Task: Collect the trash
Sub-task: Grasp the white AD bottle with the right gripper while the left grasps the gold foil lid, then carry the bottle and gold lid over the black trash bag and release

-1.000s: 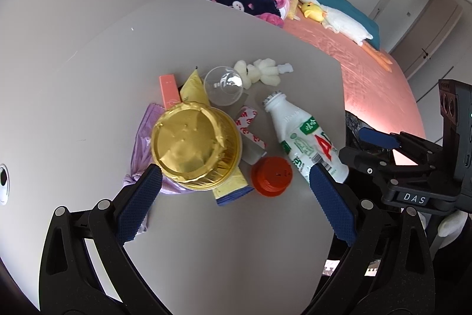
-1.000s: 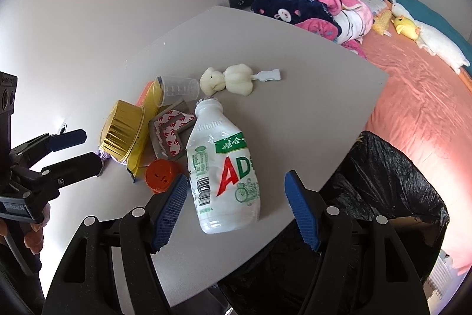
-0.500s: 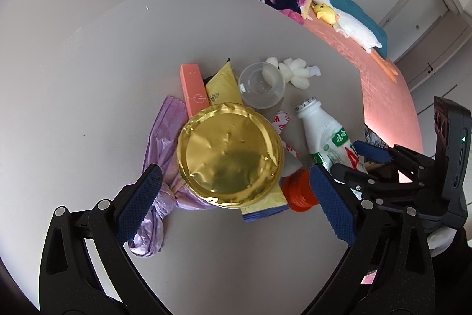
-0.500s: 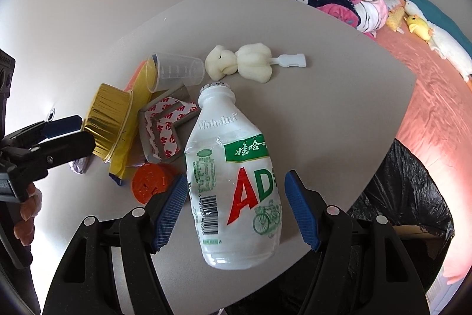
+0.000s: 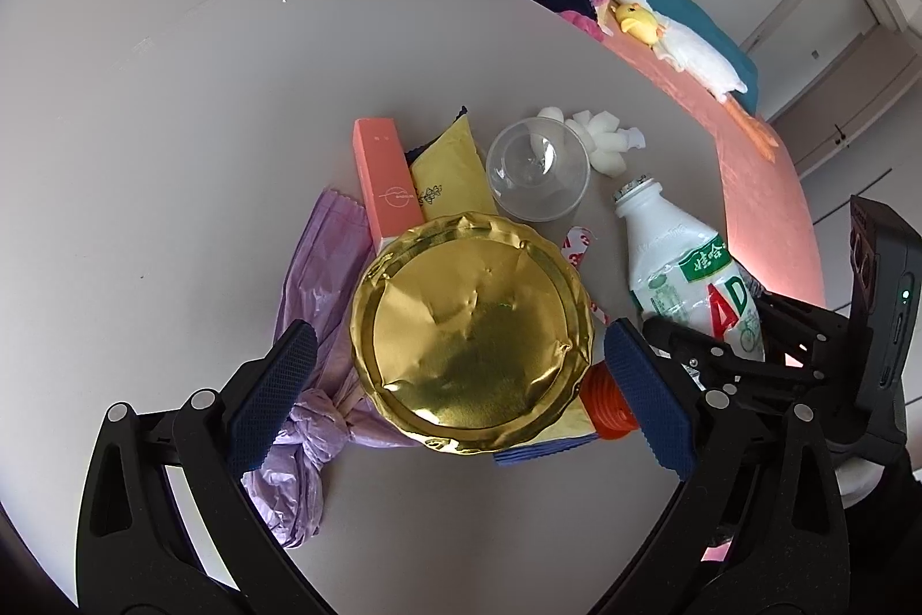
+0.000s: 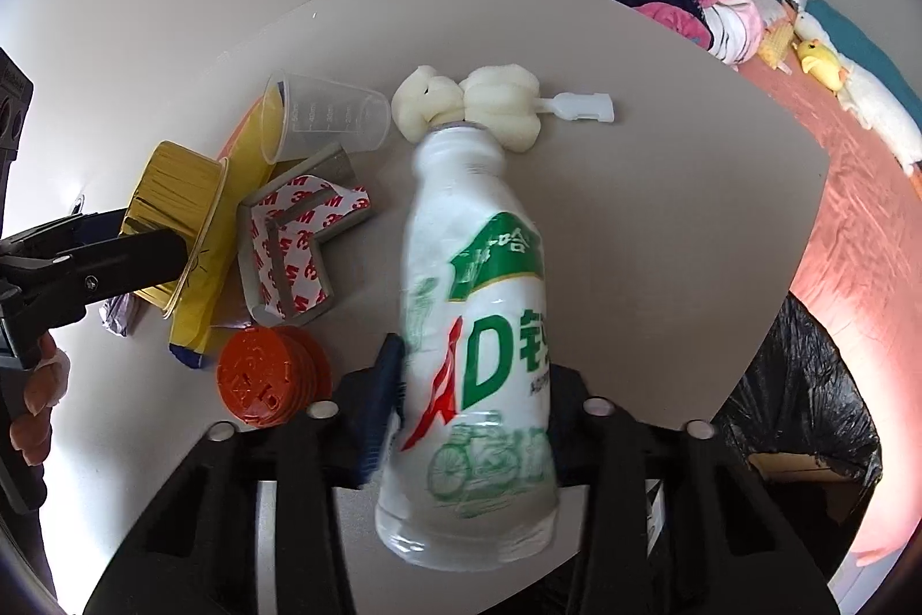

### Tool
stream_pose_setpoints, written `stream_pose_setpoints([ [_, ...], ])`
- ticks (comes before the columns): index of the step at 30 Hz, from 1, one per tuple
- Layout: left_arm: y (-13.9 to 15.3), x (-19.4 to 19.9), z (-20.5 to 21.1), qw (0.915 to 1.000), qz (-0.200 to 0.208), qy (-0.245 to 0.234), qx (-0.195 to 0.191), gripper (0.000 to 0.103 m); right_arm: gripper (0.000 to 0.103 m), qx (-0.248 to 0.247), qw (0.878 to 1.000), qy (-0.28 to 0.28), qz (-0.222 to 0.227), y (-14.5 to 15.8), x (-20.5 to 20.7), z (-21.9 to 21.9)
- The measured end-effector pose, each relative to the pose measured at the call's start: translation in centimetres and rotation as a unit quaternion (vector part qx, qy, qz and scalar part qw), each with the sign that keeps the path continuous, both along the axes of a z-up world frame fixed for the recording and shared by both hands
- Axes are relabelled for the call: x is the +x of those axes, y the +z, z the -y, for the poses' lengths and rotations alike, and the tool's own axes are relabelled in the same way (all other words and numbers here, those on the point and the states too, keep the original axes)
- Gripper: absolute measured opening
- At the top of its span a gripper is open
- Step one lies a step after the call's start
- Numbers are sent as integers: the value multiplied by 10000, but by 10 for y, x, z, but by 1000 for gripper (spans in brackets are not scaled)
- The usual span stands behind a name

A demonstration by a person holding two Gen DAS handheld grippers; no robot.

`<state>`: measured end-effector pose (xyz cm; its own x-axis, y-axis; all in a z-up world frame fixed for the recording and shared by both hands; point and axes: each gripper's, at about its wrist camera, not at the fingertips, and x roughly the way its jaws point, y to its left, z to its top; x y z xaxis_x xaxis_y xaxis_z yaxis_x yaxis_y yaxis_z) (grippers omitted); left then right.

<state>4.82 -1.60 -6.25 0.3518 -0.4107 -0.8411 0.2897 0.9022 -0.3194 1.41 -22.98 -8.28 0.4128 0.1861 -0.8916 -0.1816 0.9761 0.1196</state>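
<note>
A pile of trash lies on a grey table [image 5: 173, 142]. My right gripper [image 6: 469, 407] is shut on a white AD milk bottle [image 6: 478, 327], gripping its lower body; the bottle also shows in the left wrist view [image 5: 686, 269]. My left gripper [image 5: 461, 384] is open, its fingers on either side of a gold foil container [image 5: 472, 338]. Around it lie a purple plastic bag [image 5: 322, 304], a pink box [image 5: 386, 183], a yellow packet [image 5: 452, 171], a clear cup [image 5: 539, 168], an orange cap [image 6: 265, 373] and 3M tape backing [image 6: 294, 252].
A white foam brush [image 6: 490, 102] lies beyond the bottle's neck. A black trash bag [image 6: 807, 419] hangs open off the table's right edge. A pink bed [image 5: 760, 200] with clothes and a plush duck [image 5: 680, 33] stands behind the table.
My right gripper moved forward and closed on the milk bottle. My left gripper moved closer to the gold foil container, which now sits between its open fingers.
</note>
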Motion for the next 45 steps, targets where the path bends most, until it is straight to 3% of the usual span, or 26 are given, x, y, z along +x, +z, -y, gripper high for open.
stream_pose_setpoints([
  [6,-4,1,-1,10000,-43,-60,-60,80,41,254,9995,-182,38,4,-2,9],
  [26,36,-18,3,9990,398,-140,-152,80,42,593,9965,-348,473,46,-27,29],
  [45,62,-34,70,9936,659,-863,-298,80,42,625,9900,-866,917,80,-68,80],
])
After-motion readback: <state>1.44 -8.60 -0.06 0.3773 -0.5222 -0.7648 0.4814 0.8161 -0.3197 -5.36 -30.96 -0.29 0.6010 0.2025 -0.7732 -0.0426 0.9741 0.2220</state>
